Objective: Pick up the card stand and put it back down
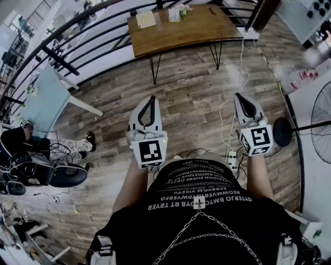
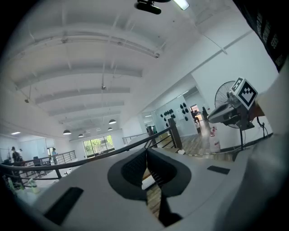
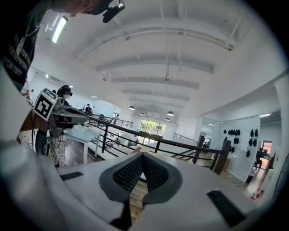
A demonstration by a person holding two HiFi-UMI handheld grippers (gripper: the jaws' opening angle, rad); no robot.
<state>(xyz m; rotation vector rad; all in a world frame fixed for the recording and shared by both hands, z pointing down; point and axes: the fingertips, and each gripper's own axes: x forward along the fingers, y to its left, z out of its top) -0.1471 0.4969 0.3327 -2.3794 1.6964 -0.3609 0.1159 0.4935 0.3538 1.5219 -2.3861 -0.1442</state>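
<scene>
Figure: person standing on the plank floor, facing the wooden surface from well short of its near edge. Both arms are reaching forward at waist height, each one carrying a tool that is pointing roughly level toward the surface.

The left hand-held gripper is showing its jaws meeting at the tips with nothing between them. Only floor is appearing through the slit below the pads. The right hand-held gripper is likewise closed and empty, its ribbed pads touching at the tip. Both tools are hanging well apart from the surface.

The card stand is standing on the surface, toward the far edge and near the middle of its length. It is appearing too small for detail to be made out. A tan pad is lying on the left part of the surface.

A black railing is running behind and to the left of the surface. A fan is standing to the right of the surface and nearer the person, and a seated person is sitting far to the left of it
</scene>
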